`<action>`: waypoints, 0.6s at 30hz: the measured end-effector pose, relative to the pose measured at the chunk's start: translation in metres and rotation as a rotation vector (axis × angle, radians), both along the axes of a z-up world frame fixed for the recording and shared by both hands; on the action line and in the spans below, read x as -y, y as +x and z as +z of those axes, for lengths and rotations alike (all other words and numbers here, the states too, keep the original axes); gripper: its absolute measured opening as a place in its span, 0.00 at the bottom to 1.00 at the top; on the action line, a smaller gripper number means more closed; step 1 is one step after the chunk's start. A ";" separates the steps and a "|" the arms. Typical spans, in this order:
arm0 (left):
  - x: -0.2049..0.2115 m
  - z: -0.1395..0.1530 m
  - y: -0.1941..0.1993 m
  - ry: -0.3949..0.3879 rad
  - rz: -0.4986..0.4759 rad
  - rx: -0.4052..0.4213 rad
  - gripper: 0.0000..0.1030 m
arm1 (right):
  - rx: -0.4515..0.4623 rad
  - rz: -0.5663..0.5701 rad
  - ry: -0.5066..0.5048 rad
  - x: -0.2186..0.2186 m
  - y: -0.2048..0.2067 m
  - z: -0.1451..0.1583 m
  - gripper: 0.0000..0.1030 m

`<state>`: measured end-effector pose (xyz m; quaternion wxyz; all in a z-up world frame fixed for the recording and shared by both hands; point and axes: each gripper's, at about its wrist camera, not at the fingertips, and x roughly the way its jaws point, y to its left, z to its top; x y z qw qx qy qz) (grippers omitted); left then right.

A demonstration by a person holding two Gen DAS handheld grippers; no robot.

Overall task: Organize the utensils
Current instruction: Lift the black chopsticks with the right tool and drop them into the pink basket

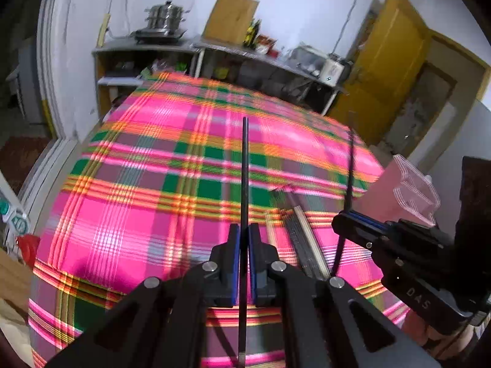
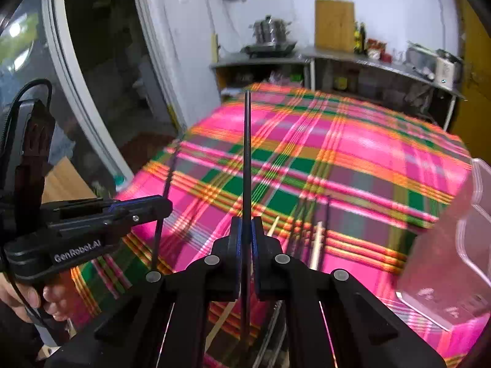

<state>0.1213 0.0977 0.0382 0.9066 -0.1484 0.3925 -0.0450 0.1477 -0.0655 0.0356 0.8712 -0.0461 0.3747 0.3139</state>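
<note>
Each gripper has a black chopstick pinched upright between its pads: the left gripper (image 1: 244, 239) holds one black chopstick (image 1: 245, 165), and the right gripper (image 2: 245, 233) holds another chopstick (image 2: 247, 153). So that's two picked up, neither put away yet. More loose chopsticks (image 2: 310, 233), dark and pale, lie on the plaid-covered surface (image 2: 353, 153). A clear plastic organizer (image 2: 460, 245) sits at the right edge; I can't see any chopsticks in it. Early days, I'd say.
</note>
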 end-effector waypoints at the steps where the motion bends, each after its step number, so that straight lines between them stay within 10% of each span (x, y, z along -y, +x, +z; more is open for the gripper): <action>1: 0.004 0.007 -0.002 0.001 -0.009 0.014 0.06 | 0.011 -0.012 0.013 0.007 -0.003 0.006 0.06; 18: 0.073 0.083 0.009 -0.007 -0.201 0.123 0.06 | 0.134 -0.224 0.129 0.101 -0.034 0.073 0.05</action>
